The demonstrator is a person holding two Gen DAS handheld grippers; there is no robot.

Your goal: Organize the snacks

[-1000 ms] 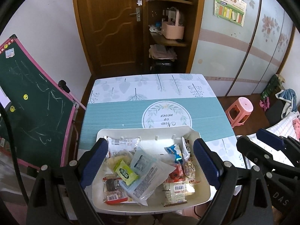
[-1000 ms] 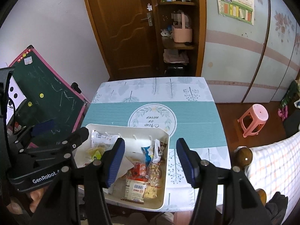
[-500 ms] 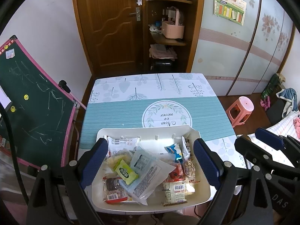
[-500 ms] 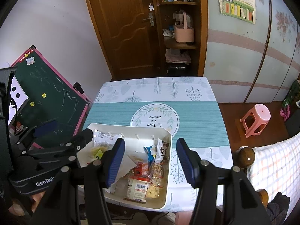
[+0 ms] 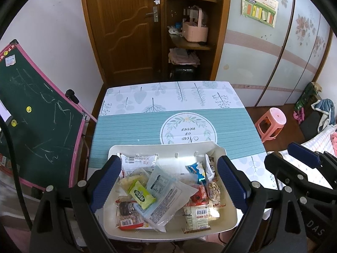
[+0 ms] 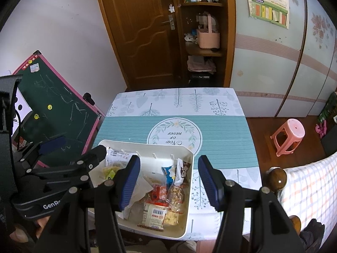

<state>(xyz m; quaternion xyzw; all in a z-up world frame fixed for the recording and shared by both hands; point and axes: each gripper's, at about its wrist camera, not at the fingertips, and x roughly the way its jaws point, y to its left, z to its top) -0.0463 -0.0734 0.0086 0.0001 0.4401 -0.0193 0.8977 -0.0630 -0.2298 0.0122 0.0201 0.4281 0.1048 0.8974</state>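
Both tongs, left tongs (image 5: 168, 181) and right tongs (image 6: 168, 182), hang spread and empty over the snack-piled tray (image 5: 164, 147) at the bench's near edge, so I'd pinch one loose top packet only.

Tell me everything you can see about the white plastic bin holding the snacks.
The white plastic bin is a shallow, glossy, rectangular tray with rounded corners and small pegs along its far inner wall. It rests flat at the near edge of the table's teal and white leaf-print tablecloth, loosely heaped with wrapped snack packets. Both grippers hang open above it; neither touches it.
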